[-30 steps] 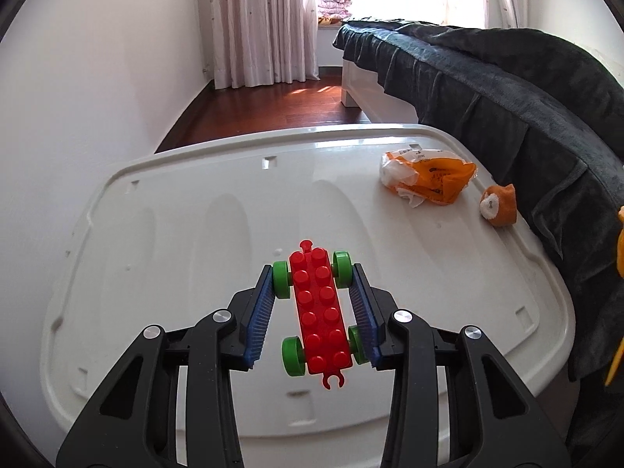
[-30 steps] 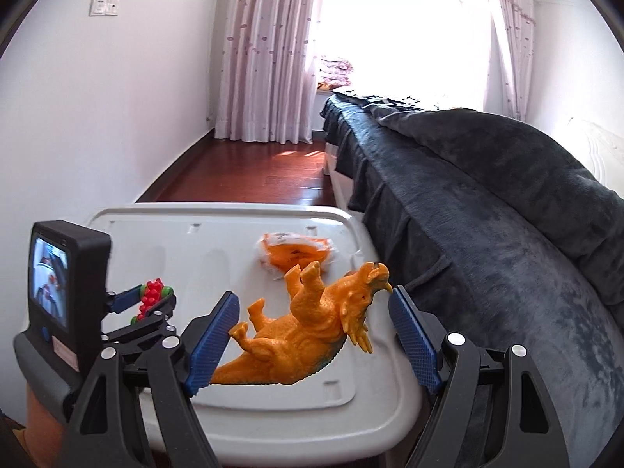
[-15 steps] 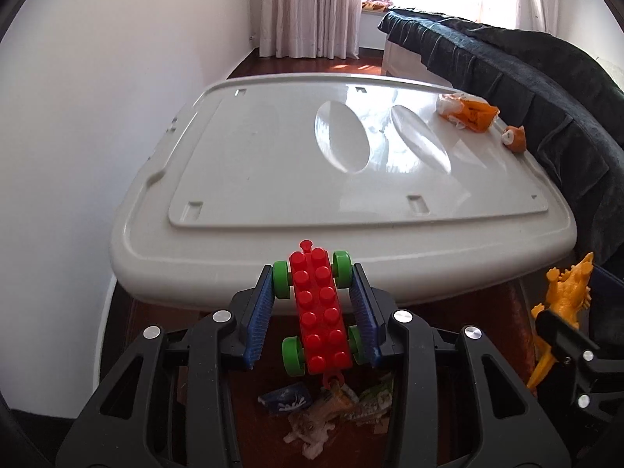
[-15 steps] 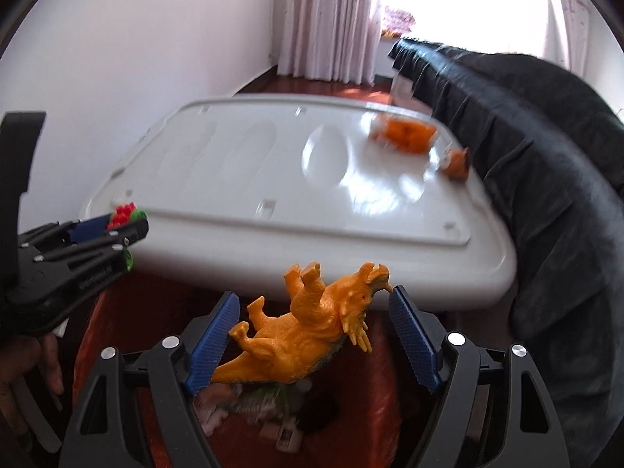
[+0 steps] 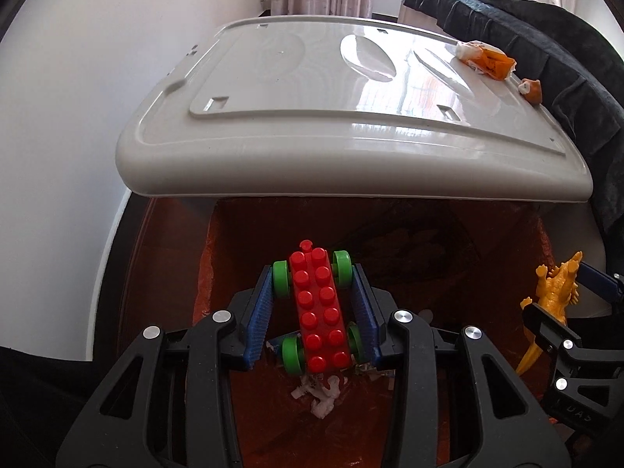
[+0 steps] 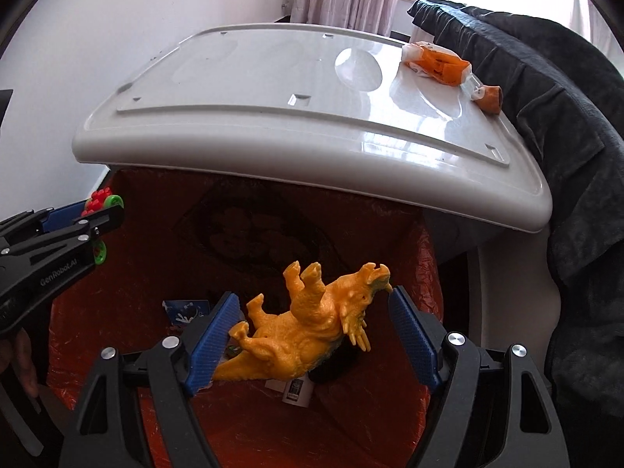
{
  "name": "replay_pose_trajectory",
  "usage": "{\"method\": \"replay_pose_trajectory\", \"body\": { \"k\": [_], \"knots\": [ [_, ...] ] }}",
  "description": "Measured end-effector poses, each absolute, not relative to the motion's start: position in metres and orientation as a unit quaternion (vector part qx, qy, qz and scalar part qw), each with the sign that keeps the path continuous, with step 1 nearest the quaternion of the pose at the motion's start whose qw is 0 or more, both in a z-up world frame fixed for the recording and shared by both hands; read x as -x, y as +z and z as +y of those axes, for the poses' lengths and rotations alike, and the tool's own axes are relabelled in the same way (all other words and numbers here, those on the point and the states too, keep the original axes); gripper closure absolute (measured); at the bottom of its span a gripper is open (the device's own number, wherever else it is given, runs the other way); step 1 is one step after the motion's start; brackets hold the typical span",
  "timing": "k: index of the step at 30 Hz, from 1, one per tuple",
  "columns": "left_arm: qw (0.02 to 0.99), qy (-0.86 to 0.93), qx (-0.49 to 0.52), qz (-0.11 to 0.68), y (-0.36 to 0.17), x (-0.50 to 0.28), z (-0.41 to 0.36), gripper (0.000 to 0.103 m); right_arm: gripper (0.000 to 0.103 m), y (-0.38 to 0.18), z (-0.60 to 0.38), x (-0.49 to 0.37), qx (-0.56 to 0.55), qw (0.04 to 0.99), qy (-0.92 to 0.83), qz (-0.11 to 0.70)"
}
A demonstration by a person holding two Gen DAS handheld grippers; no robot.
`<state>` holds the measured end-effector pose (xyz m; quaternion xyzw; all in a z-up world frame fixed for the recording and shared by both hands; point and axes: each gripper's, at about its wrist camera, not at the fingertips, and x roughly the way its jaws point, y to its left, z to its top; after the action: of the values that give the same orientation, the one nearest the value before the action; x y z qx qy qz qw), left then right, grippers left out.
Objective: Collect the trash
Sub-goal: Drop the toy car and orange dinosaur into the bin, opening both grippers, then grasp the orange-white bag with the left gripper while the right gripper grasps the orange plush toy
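Here, both grippers hover over the orange-lined trash bin (image 6: 409,273), each loaded. The left gripper (image 5: 316,304) has its jaws pinching a red toy brick car with green wheels (image 5: 318,308); the right gripper (image 6: 312,331) carries an orange triceratops toy (image 6: 308,323) lying on its side between the blue pads, its jaws wide around it, tail against the left pad (image 6: 212,345) and snout just touching the right.

Both toys hang above the bin's mouth, in front of the white lid (image 5: 351,117) raised behind the bin. A good release, by this reading, means spreading each pair of jaws only while the toy sits well inside the liner's rim, clear of the lid's front edge, and letting one fall at a time so they do not knock each other out.

The right wrist view shows the bin's floor: a blue packet (image 6: 185,310) and a printed label (image 6: 294,390) beneath the dinosaur. The left wrist view shows white crumpled scraps (image 5: 323,394) under the car. Both show an orange snack wrapper (image 6: 436,64) and a small orange piece (image 6: 491,97) on the lid's far right part.
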<state>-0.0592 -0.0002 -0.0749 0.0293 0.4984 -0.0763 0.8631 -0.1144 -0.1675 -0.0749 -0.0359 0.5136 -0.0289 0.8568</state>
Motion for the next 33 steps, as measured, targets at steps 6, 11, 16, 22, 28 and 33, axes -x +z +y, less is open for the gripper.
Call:
{"method": "replay_pose_trajectory", "body": {
  "k": [6, 11, 16, 22, 28, 33],
  "knots": [
    [0.862, -0.074, -0.027, 0.501, -0.077, 0.061, 0.001, 0.064, 0.025, -0.078, -0.169, 0.113, 0.035, 0.852, -0.039, 0.521],
    [0.863, -0.071, -0.009, 0.500, -0.076, 0.061, 0.002, 0.035, 0.005, -0.075, -0.176, 0.114, 0.010, 0.857, -0.053, 0.512],
    [0.878, -0.065, -0.011, 0.474, -0.063, 0.062, -0.002, 0.025, 0.005, -0.062, -0.189, 0.113, -0.008, 0.871, -0.071, 0.486],
    [0.892, -0.090, -0.003, 0.443, -0.046, 0.057, -0.006, 0.022, 0.005, -0.045, -0.209, 0.111, -0.021, 0.884, -0.093, 0.458],
    [0.897, -0.144, -0.014, 0.417, -0.022, 0.037, -0.034, 0.022, 0.005, -0.005, -0.229, 0.107, -0.010, 0.906, -0.114, 0.408],
    [0.899, -0.198, -0.020, 0.389, 0.000, 0.005, -0.077, 0.016, 0.005, 0.037, -0.253, 0.103, -0.001, 0.924, -0.134, 0.359]
  ]
}}
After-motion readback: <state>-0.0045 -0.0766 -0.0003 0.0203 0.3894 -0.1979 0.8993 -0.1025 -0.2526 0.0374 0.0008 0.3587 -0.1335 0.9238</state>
